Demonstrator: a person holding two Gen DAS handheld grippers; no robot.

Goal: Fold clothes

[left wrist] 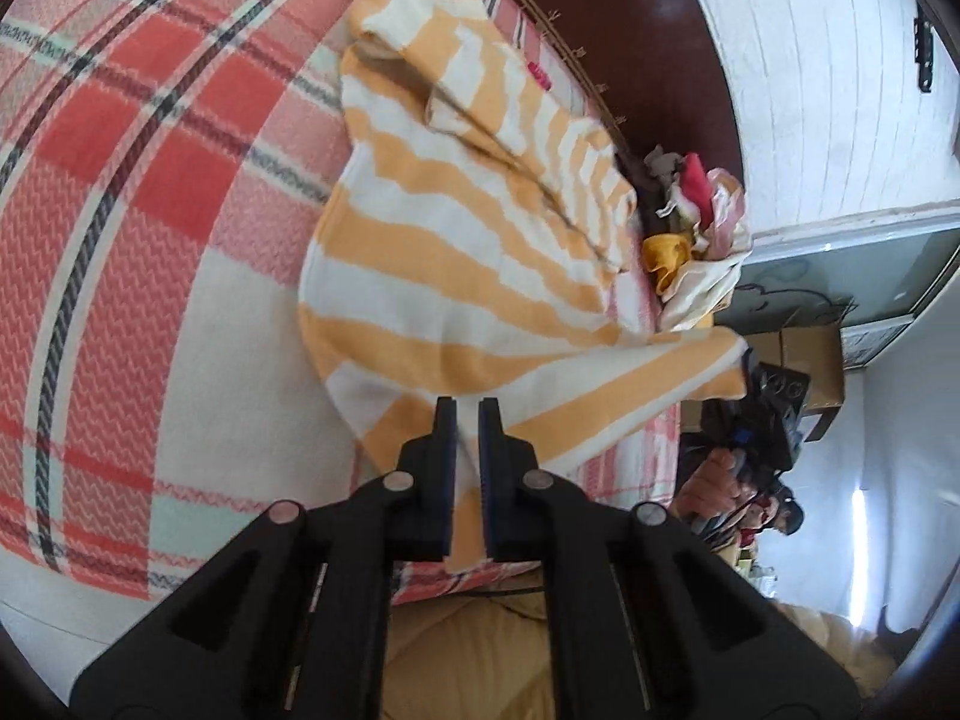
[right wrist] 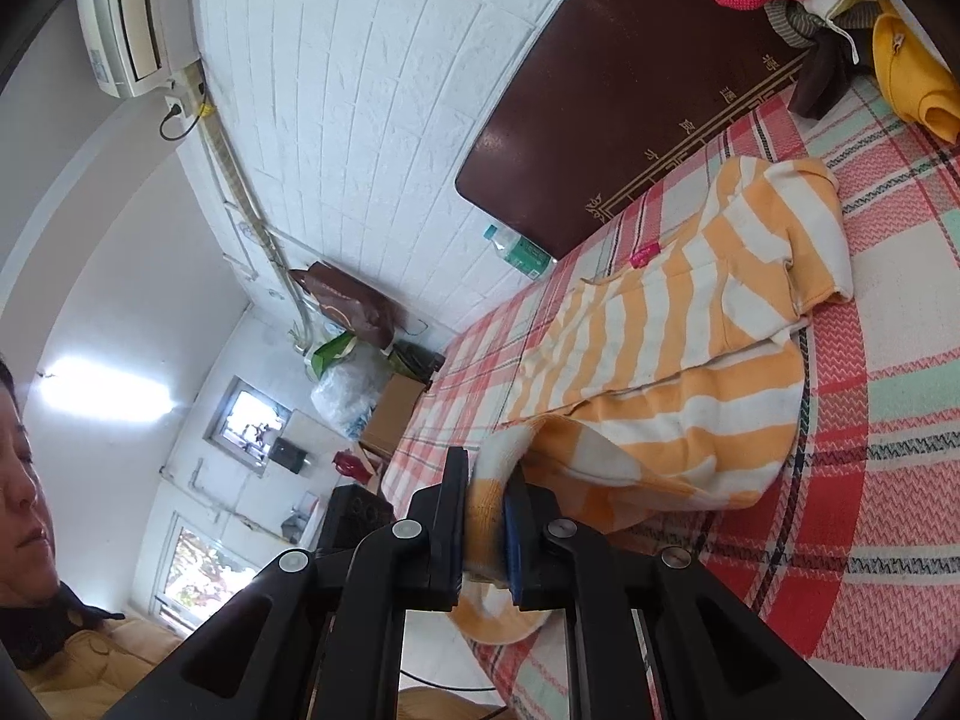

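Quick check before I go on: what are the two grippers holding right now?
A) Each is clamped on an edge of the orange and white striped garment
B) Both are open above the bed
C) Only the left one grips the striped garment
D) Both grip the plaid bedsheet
A: the left gripper and the right gripper each have orange and white striped garment fabric pinched between their fingers.

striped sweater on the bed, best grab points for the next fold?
Probably the hem corners, taken from the near bed edge. The striped sweater lies flat on the plaid blanket with its hem facing the person, so the edge lifts freely there. The left gripper and right gripper are each shut on that hem, one corner apiece.
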